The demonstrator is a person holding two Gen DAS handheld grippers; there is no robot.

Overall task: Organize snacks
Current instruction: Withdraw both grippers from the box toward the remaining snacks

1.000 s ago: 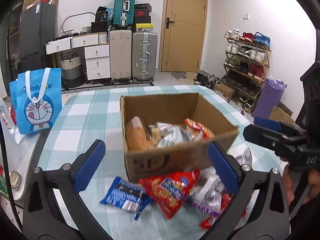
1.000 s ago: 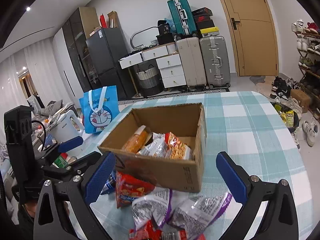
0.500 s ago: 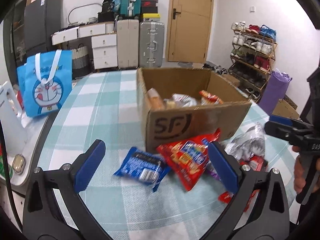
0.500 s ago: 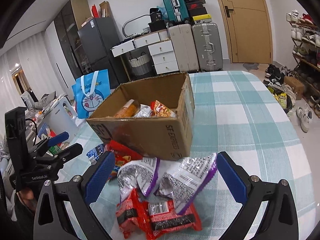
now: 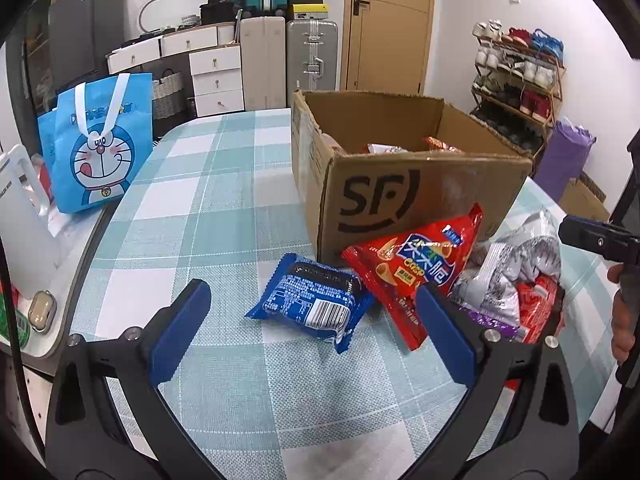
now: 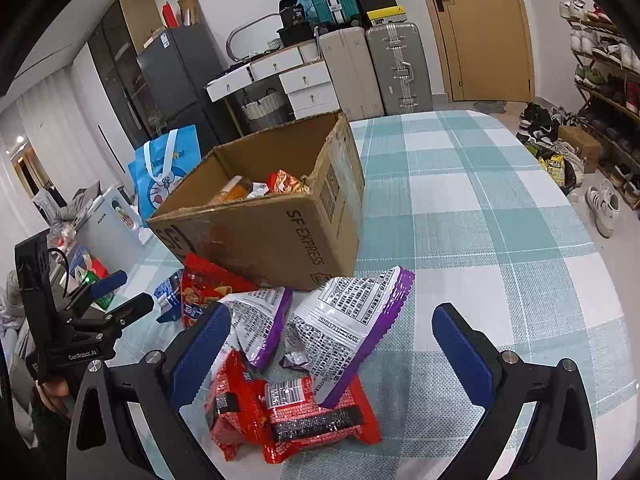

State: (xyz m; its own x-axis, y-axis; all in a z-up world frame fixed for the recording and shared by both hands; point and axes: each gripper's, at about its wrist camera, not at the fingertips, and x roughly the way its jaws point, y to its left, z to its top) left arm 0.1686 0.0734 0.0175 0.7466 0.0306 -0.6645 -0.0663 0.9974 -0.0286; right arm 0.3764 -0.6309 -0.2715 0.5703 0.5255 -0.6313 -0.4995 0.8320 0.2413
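Observation:
An open cardboard box (image 5: 416,196) marked SF stands on the checked table and holds several snack packs; it also shows in the right wrist view (image 6: 280,236). In front of it lie a blue packet (image 5: 316,300), a red cone-snack bag (image 5: 416,268), silver-purple bags (image 6: 352,328) and red packets (image 6: 304,416). My left gripper (image 5: 312,332) is open and empty, low over the table with the blue packet between its fingers. My right gripper (image 6: 332,344) is open and empty over the silver-purple and red packs.
A blue Doraemon bag (image 5: 100,148) stands at the table's left edge beside a white appliance (image 5: 24,220). Suitcases (image 5: 288,60), drawers and a door are behind. A shoe rack (image 5: 520,68) is to the right. Bare checked tablecloth (image 6: 480,208) lies right of the box.
Both grippers have dropped lower and closer to the loose snacks in front of the box. The box interior is now seen from a flatter angle. Both stay open.

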